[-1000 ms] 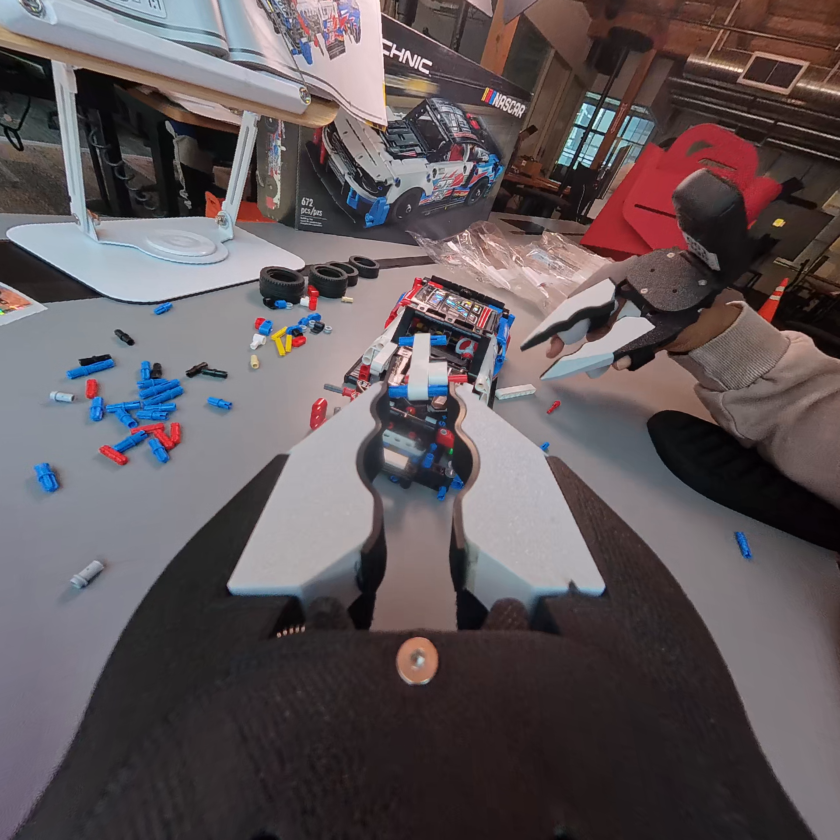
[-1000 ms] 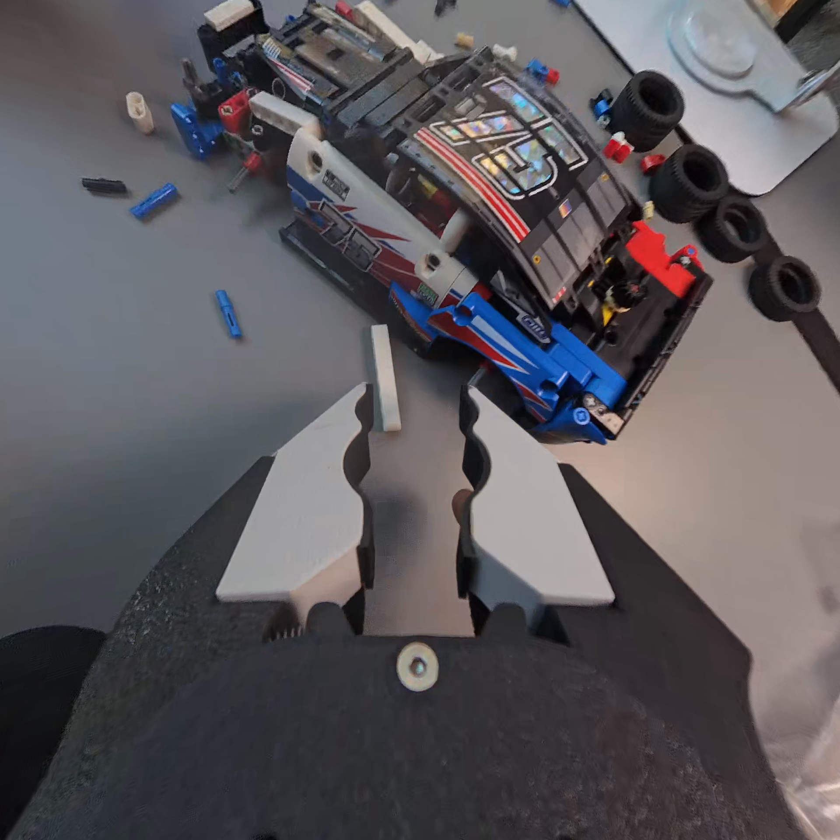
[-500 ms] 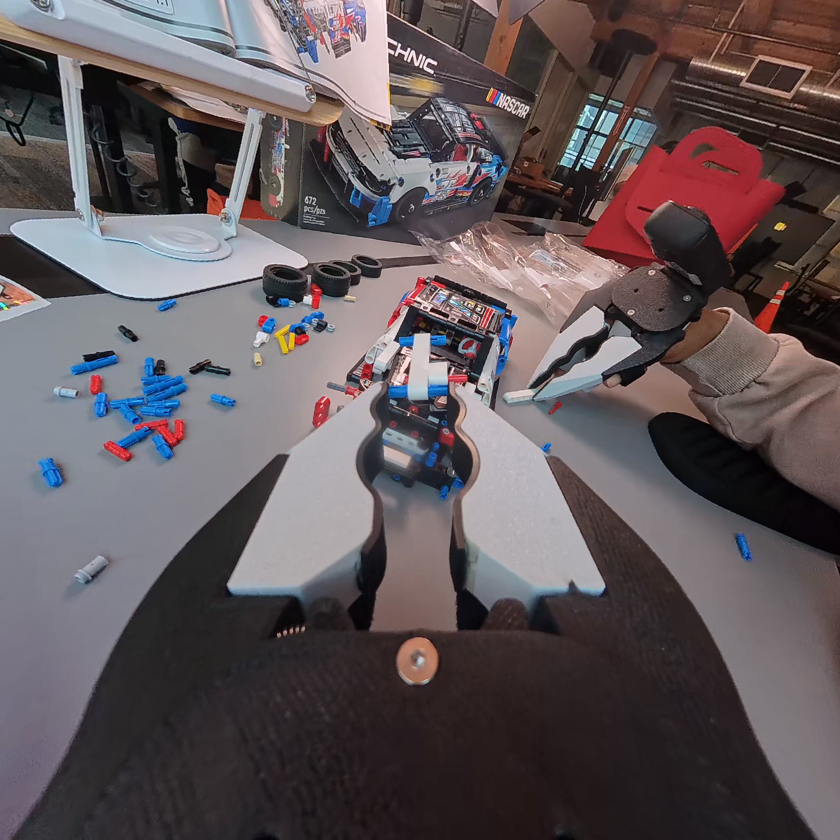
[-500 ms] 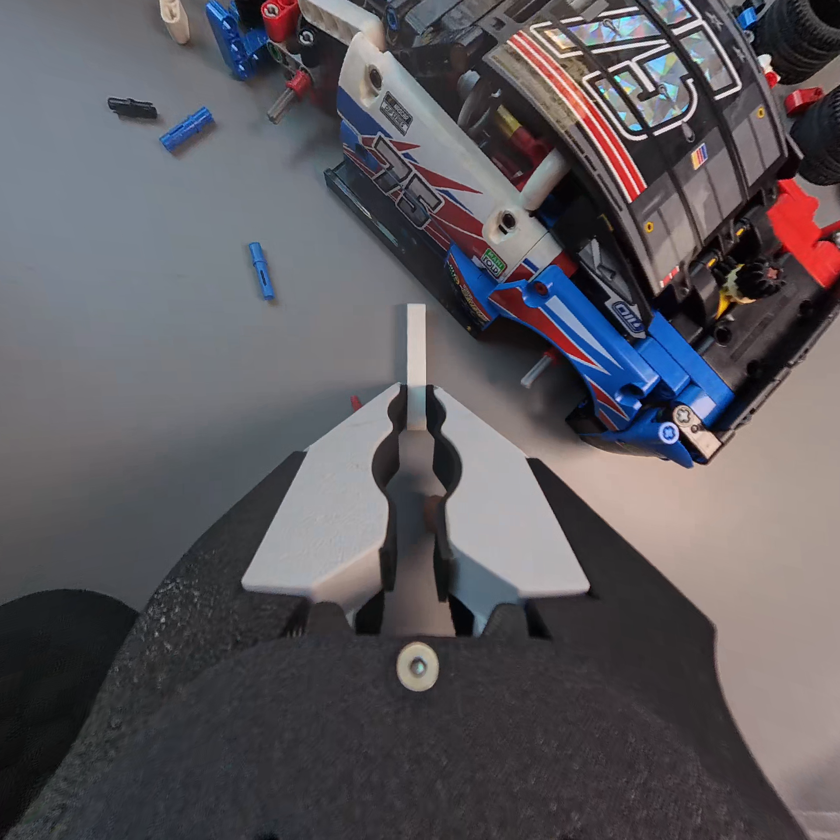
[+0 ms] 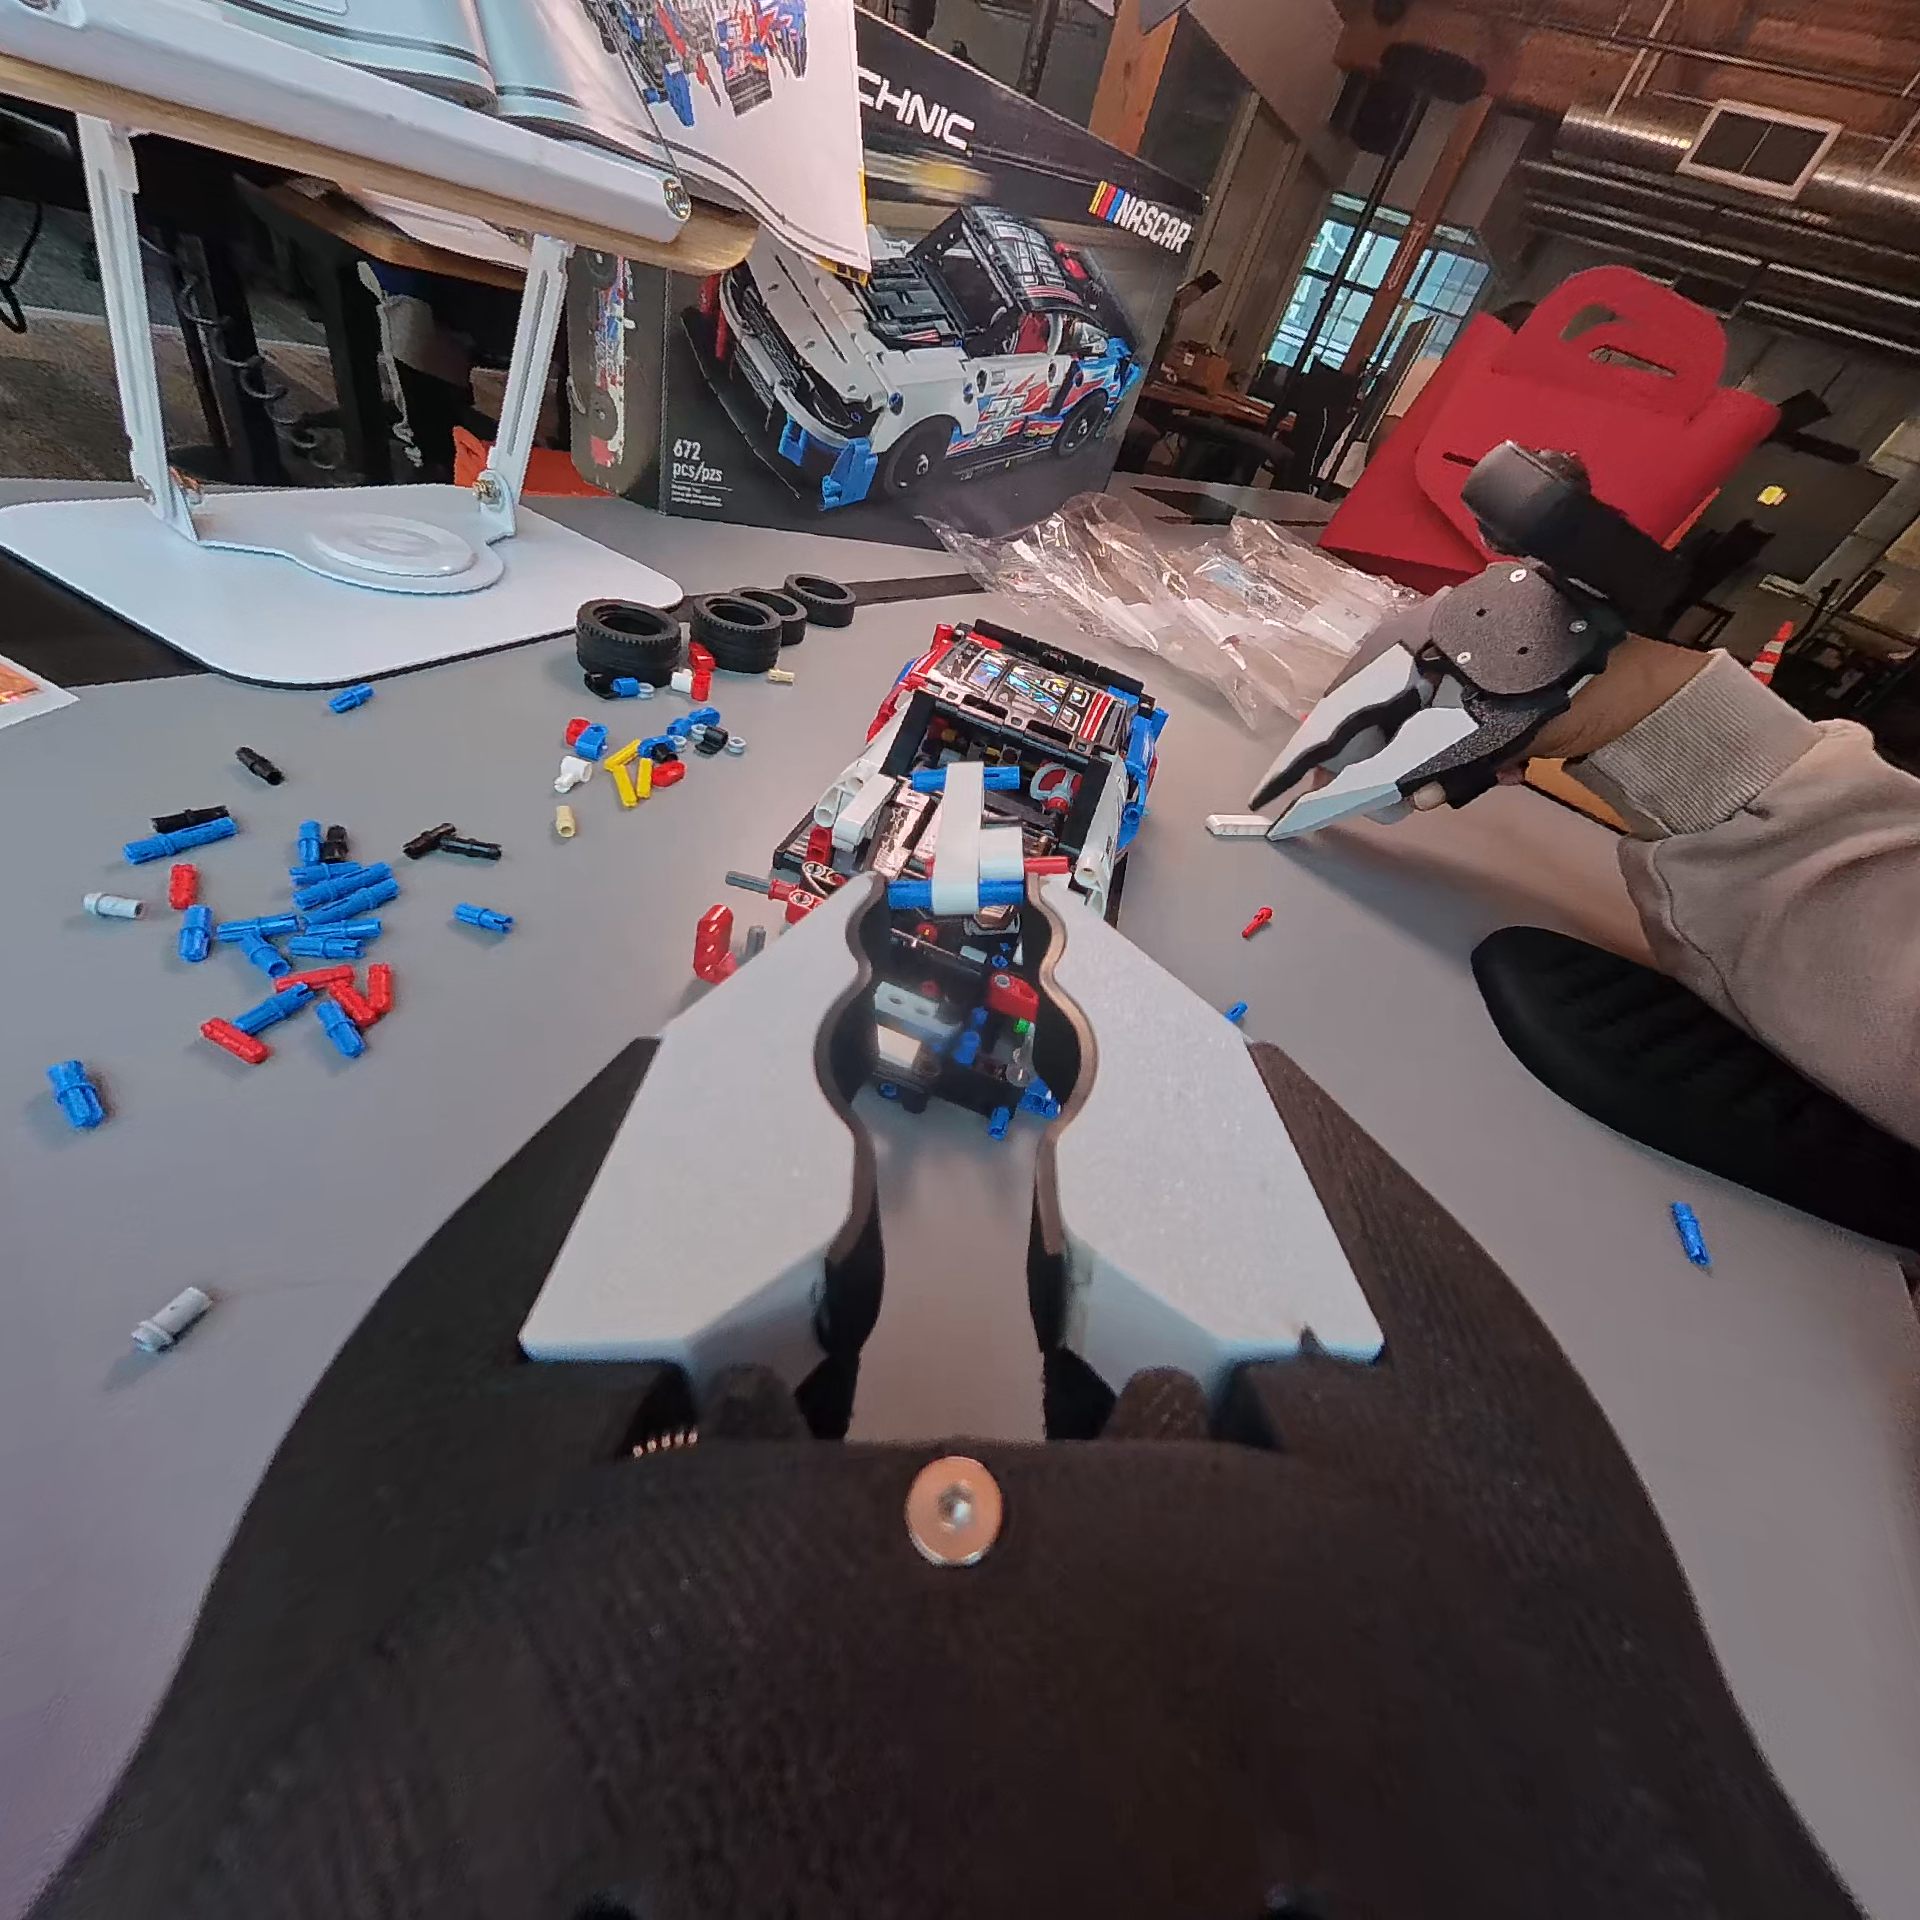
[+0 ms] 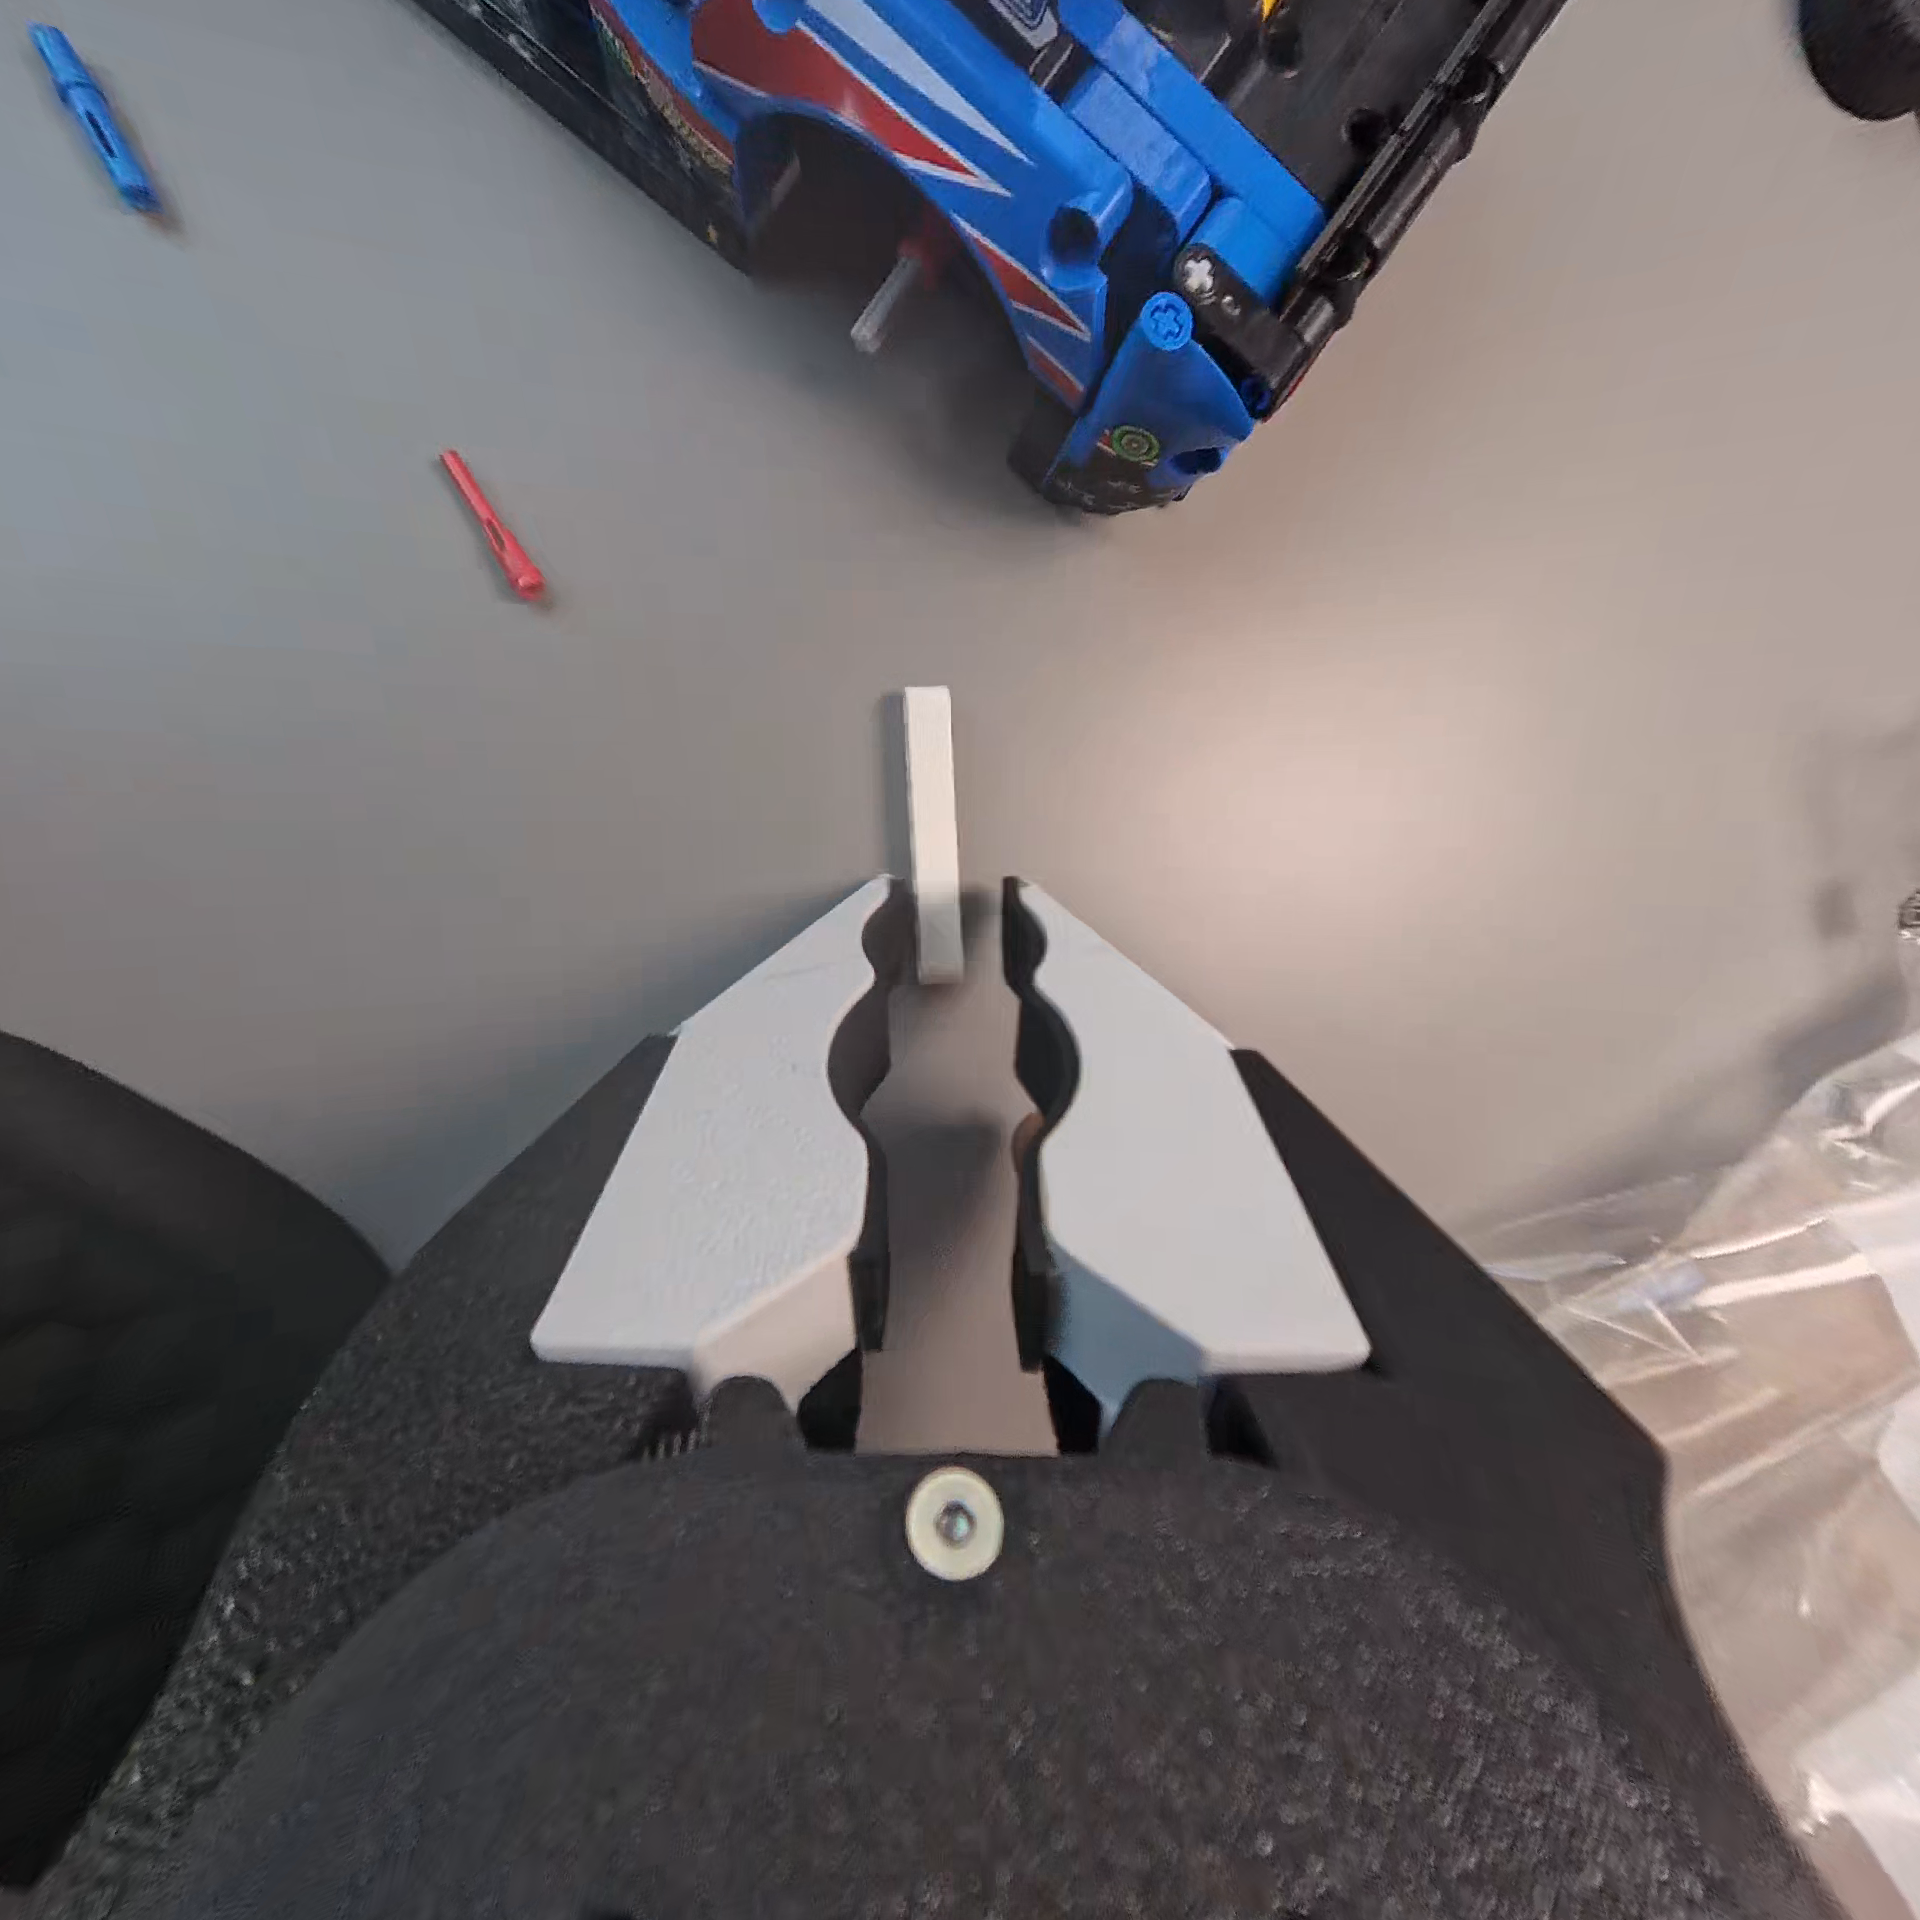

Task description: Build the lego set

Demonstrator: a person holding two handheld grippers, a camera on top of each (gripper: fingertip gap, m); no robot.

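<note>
Between the right gripper's fingers, at 12 o'clock in the right wrist view, lies a slim white beam flat on the grey bench. Its near end sits inside the tips, close against the left finger, with a visible gap to the right one; the fingers are partly open and not yet gripping it. From the left wrist view the same gripper angles down at about 2 o'clock, tips at the bench beside the beam.

Ahead of the left gripper, at 12 o'clock, stands the part-built race car. Those fingers are open about as wide as the car's near end; whether they touch it I cannot tell.

The beam looks light, rigid and smooth, so it will likely skate on the bench if nudged sideways. Its narrow sides are the place to pinch, near the end already between the tips, squeezing squarely so it does not twist or pop out.

Loose blue, red and black pins lie at 9 o'clock, four tyres at 11 o'clock, and a red pin at 10 o'clock in the right view.
</note>
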